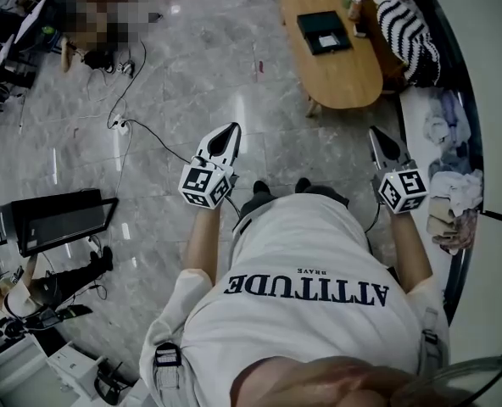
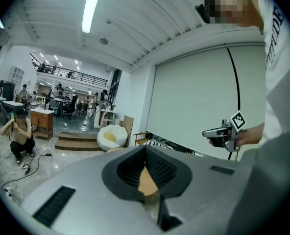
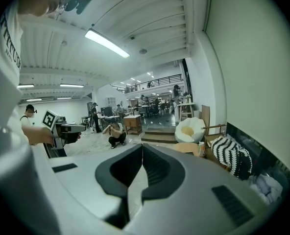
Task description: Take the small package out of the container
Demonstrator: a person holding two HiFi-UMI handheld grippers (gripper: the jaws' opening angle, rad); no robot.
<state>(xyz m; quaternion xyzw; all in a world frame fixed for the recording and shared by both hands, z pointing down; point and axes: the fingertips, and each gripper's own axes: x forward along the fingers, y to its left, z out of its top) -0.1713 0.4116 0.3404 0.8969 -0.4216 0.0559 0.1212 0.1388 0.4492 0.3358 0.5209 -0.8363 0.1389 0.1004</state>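
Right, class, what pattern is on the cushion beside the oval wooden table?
The cushion has black and white stripes, clearest in the head view.
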